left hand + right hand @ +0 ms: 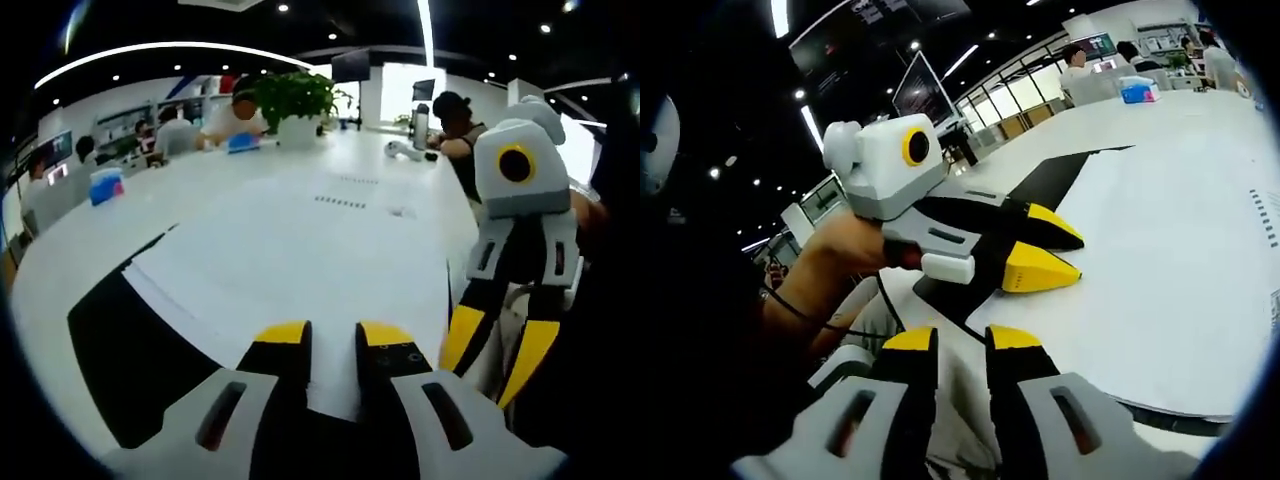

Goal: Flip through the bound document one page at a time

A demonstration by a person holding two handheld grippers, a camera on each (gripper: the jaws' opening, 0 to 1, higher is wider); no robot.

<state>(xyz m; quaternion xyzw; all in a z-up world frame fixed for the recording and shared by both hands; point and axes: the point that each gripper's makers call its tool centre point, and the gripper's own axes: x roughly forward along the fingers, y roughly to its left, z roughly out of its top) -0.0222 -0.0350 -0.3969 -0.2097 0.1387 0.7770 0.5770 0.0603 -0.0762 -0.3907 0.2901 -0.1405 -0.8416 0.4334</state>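
Observation:
The bound document lies open on the white table, with a broad white page [300, 250] facing up and a black cover [130, 350] to its left. My left gripper [335, 335] sits low over the page's near edge, its jaws a little apart with white paper showing between them. In the right gripper view it enters from the left, its yellow tips [1048, 248] resting where the black cover [1060, 175] meets the page [1160, 260]. My right gripper [960, 340] hovers just off the document's edge, open and holding nothing. It stands at the right of the left gripper view [495, 345].
A hand [840, 250] holds the left gripper. Far along the table [380, 165] stand a potted plant [297, 100], a blue box [105, 185] and a bottle [421, 125]. Several people sit around the far end.

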